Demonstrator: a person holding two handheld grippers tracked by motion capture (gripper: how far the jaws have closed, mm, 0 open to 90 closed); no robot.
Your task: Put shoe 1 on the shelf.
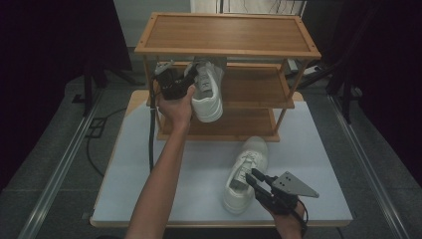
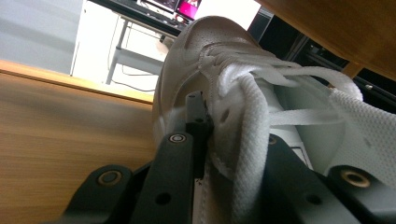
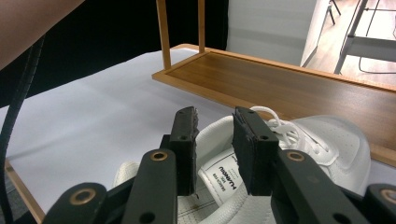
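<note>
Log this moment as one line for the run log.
left gripper: shut on upper shoe, at rack middle shelf | right gripper: open, jaws straddling collar of lower shoe on table

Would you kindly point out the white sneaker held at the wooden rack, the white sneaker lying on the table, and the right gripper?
White sneaker at the wooden rack (image 1: 208, 99), high view, heel side.
White sneaker on the table (image 1: 244, 172), high view, laces.
Right gripper (image 1: 255, 175), high view, between its fingertips.

Dim high view with dark corners; glaring bright background and soft close-range blur in gripper views
</note>
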